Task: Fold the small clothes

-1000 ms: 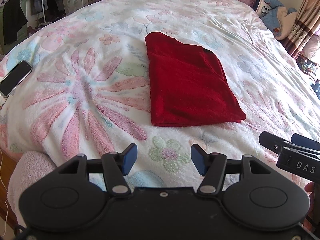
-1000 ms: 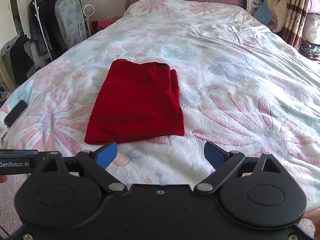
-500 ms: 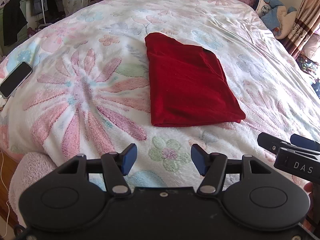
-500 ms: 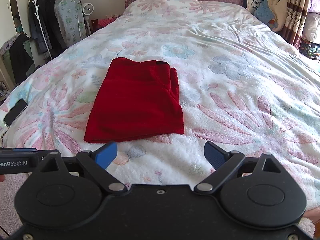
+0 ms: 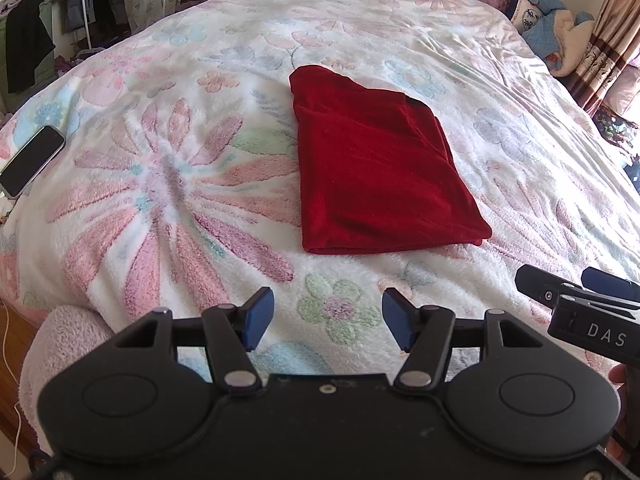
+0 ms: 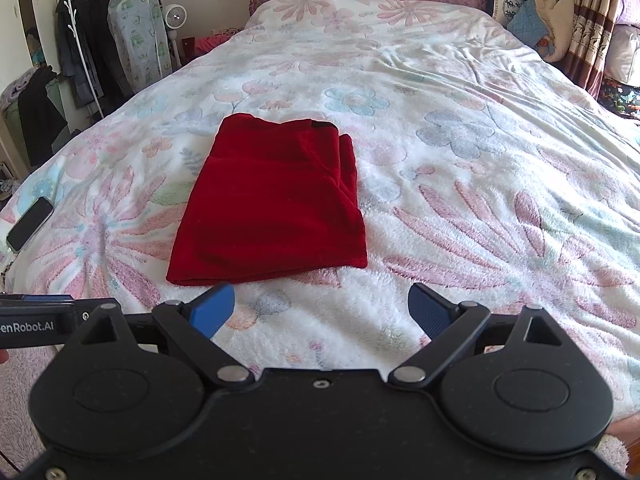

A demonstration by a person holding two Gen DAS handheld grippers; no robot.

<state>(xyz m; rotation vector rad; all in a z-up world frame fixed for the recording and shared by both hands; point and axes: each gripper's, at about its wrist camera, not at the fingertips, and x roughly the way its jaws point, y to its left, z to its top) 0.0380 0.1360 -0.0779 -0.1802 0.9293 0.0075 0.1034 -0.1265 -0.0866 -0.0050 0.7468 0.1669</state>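
A red garment (image 5: 380, 168) (image 6: 272, 208) lies folded into a neat rectangle on the flowered bedspread (image 5: 168, 184) (image 6: 480, 200). My left gripper (image 5: 328, 320) hovers over the near edge of the bed, short of the garment's near hem, open with nothing between its blue pads. My right gripper (image 6: 320, 312) is likewise open and empty, just in front of the garment's near right corner. Part of the right gripper (image 5: 576, 292) shows at the right edge of the left wrist view, and the left gripper's side (image 6: 40, 320) shows at the left of the right wrist view.
A black phone (image 5: 32, 160) (image 6: 30, 224) lies near the bed's left edge. A clothes rack with coats (image 6: 100, 40) stands left of the bed. A blue soft toy and cushion (image 6: 528, 12) sit at the headboard's right, beside curtains (image 6: 592, 28).
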